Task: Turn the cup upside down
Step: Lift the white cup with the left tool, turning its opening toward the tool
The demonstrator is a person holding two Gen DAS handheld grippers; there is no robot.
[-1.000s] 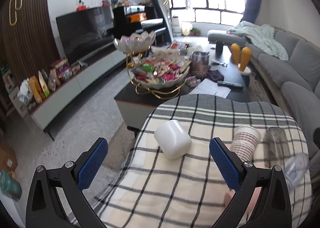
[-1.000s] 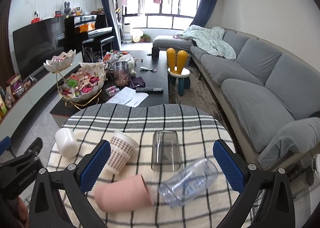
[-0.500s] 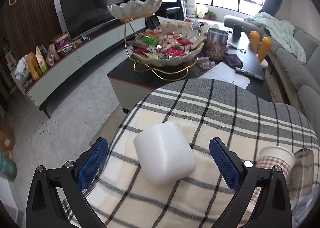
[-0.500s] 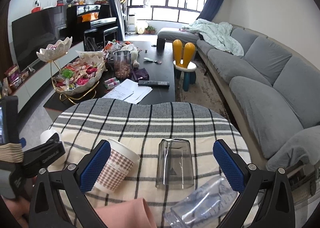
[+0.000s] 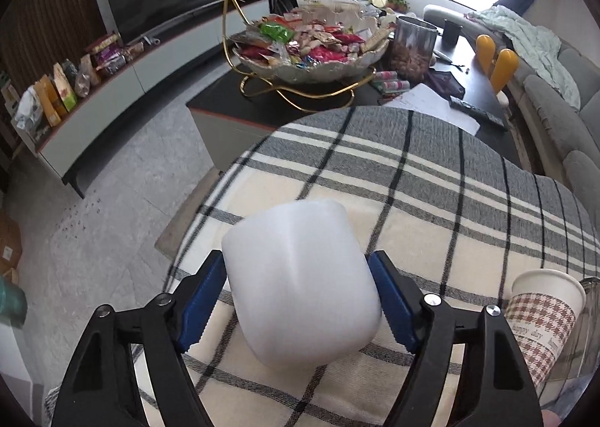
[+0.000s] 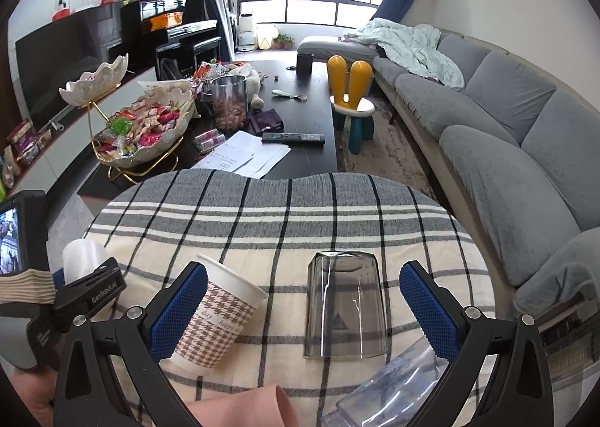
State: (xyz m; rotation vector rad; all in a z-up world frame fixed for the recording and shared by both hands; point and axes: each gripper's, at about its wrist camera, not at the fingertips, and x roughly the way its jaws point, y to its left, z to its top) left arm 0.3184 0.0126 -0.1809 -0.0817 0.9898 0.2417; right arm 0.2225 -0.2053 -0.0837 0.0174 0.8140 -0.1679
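A white plastic cup [image 5: 300, 277] lies on its side on the plaid cloth [image 5: 431, 202], closed base pointing away from me. My left gripper [image 5: 296, 299] has both blue pads against its sides and is shut on it. In the right wrist view the same cup [image 6: 82, 258] shows at the far left behind the left gripper's fingers [image 6: 93, 288]. My right gripper [image 6: 303, 307] is open and empty above the cloth. Between its fingers are a houndstooth paper cup [image 6: 221, 314] on its side and a smoky glass [image 6: 345, 307] standing upside down.
A pink cup [image 6: 240, 408] and a clear plastic bottle [image 6: 393, 389] lie near the front edge. The paper cup [image 5: 540, 318] shows at the left view's right edge. Beyond the cloth stands a black coffee table [image 6: 300, 115] with a snack bowl [image 5: 307, 48]. A grey sofa [image 6: 506, 127] runs along the right.
My left gripper moved forward around the white cup and closed on its sides. My right gripper moved a little forward over the paper cup and glass and stayed open.
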